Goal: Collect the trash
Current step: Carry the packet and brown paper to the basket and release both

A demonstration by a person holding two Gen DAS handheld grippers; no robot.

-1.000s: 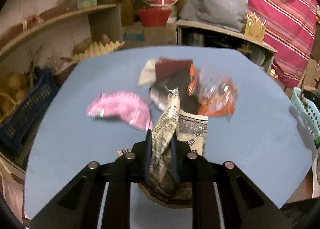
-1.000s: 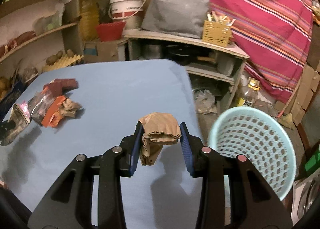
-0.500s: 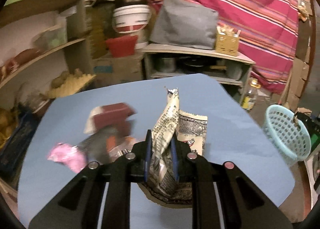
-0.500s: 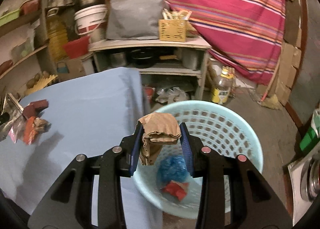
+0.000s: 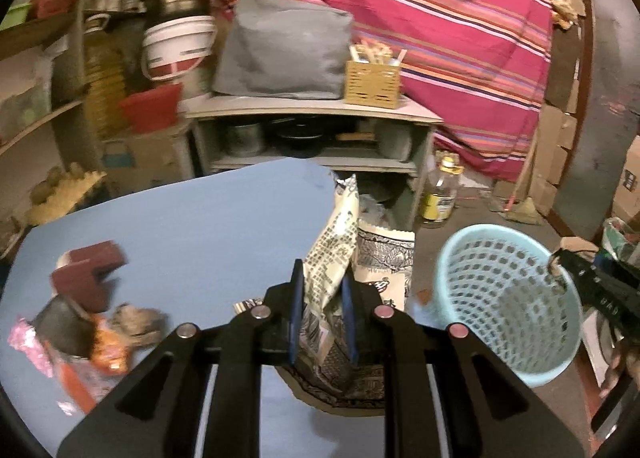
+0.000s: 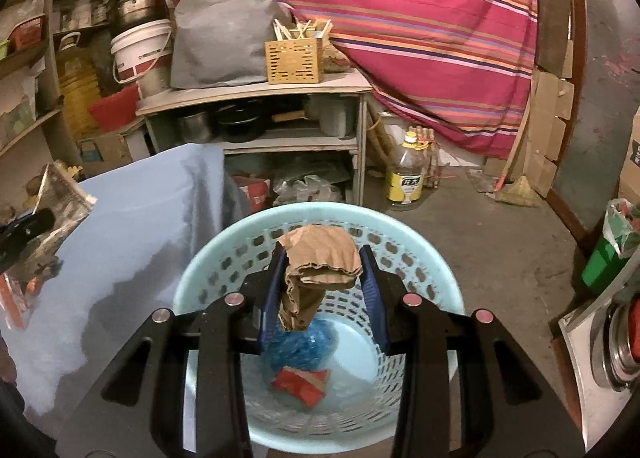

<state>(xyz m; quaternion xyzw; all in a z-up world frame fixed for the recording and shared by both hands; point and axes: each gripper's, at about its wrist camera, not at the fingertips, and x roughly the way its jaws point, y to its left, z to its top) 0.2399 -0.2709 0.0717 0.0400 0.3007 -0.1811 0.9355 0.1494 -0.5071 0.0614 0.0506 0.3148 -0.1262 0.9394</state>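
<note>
Two pieces of trash, a crumpled blue plastic bag [image 6: 298,346] and a red wrapper [image 6: 300,382], already lie at the bottom of the pale blue perforated plastic basket [image 6: 432,282] on the floor beside the blue worktop [image 5: 208,226]. Directly above its mouth, the right tongs [image 6: 323,290] stand partly open, clamped on a crumpled brown cardboard scrap [image 6: 320,258], while the left tongs [image 5: 322,314], nearly closed, pinch a printed foil snack packet [image 5: 334,254] over the worktop's edge, near the basket. Left to collect on the worktop are a dark red box [image 5: 86,274] and pink [image 5: 30,346] and orange [image 5: 110,350] wrappers.
</note>
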